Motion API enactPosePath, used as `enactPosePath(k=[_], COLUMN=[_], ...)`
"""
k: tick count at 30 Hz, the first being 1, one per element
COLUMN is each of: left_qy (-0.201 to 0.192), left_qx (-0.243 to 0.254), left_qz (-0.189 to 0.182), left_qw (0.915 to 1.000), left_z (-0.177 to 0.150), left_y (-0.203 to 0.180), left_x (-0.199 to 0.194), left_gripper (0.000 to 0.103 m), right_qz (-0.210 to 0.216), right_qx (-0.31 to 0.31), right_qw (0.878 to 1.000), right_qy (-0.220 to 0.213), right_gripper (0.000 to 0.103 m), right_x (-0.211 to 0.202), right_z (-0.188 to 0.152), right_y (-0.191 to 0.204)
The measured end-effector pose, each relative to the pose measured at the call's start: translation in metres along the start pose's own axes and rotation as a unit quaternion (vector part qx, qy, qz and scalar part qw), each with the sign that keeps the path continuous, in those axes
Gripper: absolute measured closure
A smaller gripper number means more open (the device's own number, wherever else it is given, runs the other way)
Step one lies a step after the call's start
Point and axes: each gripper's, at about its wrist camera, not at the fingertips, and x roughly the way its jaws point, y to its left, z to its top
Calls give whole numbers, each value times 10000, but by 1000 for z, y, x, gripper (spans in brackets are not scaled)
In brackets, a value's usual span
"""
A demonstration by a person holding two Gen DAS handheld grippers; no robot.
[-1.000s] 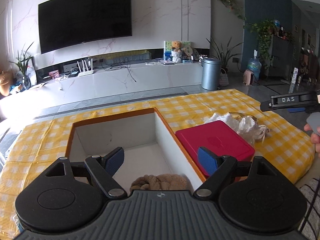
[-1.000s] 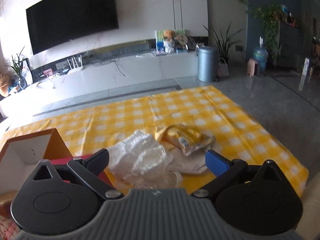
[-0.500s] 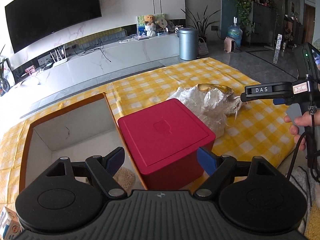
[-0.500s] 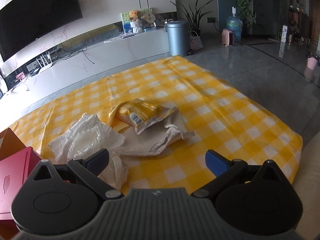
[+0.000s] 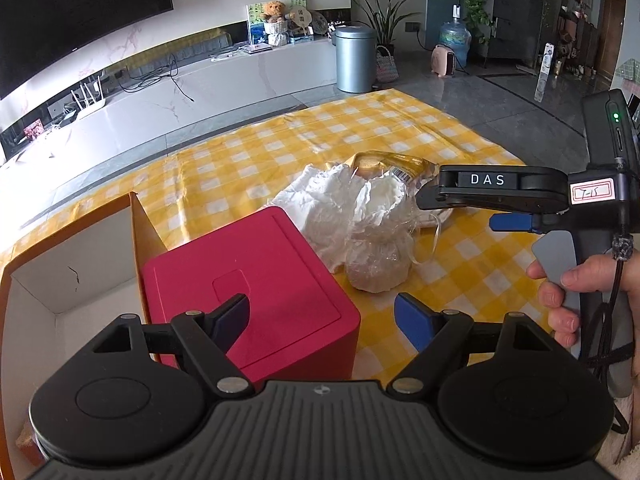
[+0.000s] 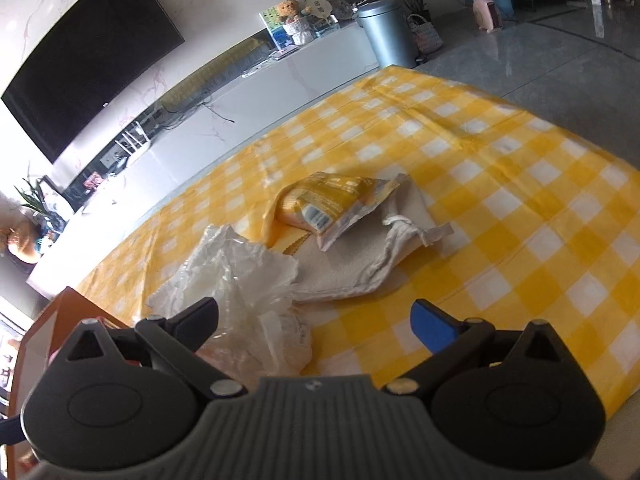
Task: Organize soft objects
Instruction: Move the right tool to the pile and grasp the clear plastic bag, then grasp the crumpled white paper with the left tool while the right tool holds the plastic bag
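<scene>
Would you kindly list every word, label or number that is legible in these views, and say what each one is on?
"DAS": white letters on the side of the right gripper, seen from the left wrist view.
"7-15": handwritten, my best reading, on a red-bordered white sticker on that same gripper's body.
Print and barcode on the yellow packet: too small and blurred to read.
Nothing else is legible.

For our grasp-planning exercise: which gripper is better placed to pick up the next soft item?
Right. The right gripper is open just over the white plastic bag and yellow packet, while the left gripper is open above the red box.
</scene>
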Motion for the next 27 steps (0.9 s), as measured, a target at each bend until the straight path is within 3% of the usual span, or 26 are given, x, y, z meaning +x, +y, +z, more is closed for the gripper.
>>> enactPosePath(k=[3, 5, 9, 13, 18, 19, 21, 22, 27], left_qy=[-4, -22, -15, 3, -14, -15, -26, -25, 123], left_qx=[-106, -213, -313, -335, -317, -289, -195, -130, 48], left_qz=[63, 78, 205, 385, 511, 556, 665, 740, 928], left_qw=[9999, 9997, 9993, 9987, 9982, 9980, 9976, 9972, 9956], left_z=[5, 7, 8, 8, 12, 12, 12, 12, 13], left_y=[-1, 1, 4, 8, 14, 14, 15, 15, 16], left_x=[0, -2, -9, -21, -39, -42, -46, -47, -42], left_gripper=[7, 7, 7, 7, 7, 7, 7, 7, 7], right_qz=[551, 679, 435, -125, -137, -253, -453, -466, -426], right_qx=[-185, -470, -1203, -2177, -2902, -3052, -3164, -3099, -3059], right_qw=[9983, 9965, 9916, 9756, 9568, 9519, 9474, 9492, 9510], right_qy=[39, 101, 203, 234, 120, 112, 184, 274, 140], right_gripper=[3, 3, 3, 3, 4, 6, 27, 33, 45], right_x=[5, 11, 30, 50, 61, 64, 69, 72, 61], right_z=[0, -2, -9, -21, -27, -28, -27, -26, -24], right_y=[10, 21, 43, 66, 83, 85, 84, 81, 76])
